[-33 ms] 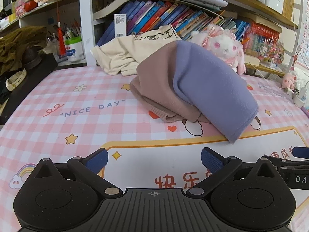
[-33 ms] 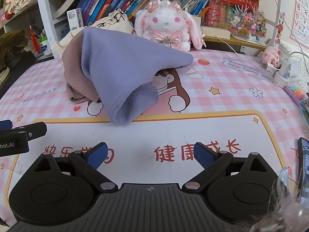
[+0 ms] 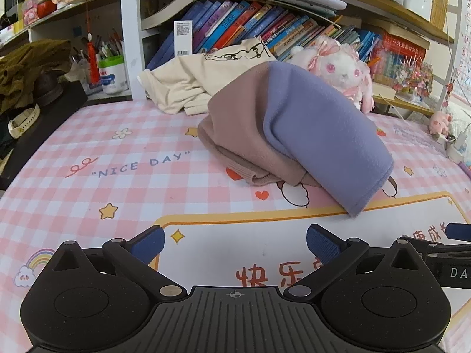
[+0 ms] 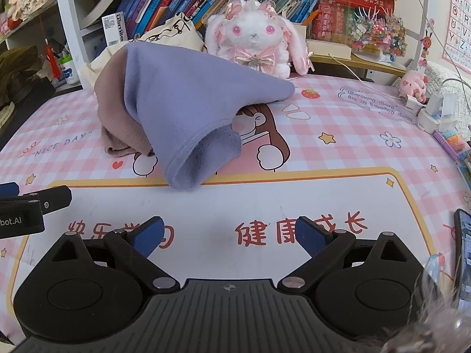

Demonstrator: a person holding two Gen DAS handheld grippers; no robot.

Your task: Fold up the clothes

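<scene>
Purple-and-mauve garment [image 3: 309, 129] heaped on the mat [image 3: 147, 176], soft, light, floppy; I'd pinch its near hem, my left gripper [image 3: 234, 242] and right gripper [image 4: 229, 236] both spread, empty.

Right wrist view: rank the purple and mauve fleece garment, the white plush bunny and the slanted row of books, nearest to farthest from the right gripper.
1. Purple and mauve fleece garment, ahead of the right gripper, slightly left.
2. White plush bunny, behind the garment at the table's back edge.
3. Slanted row of books, on the shelf behind.

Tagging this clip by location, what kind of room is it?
Likely a child's bedroom or study: shelves of colourful books, a pink-and-white plush rabbit, and a pink checked cartoon desk mat.
</scene>
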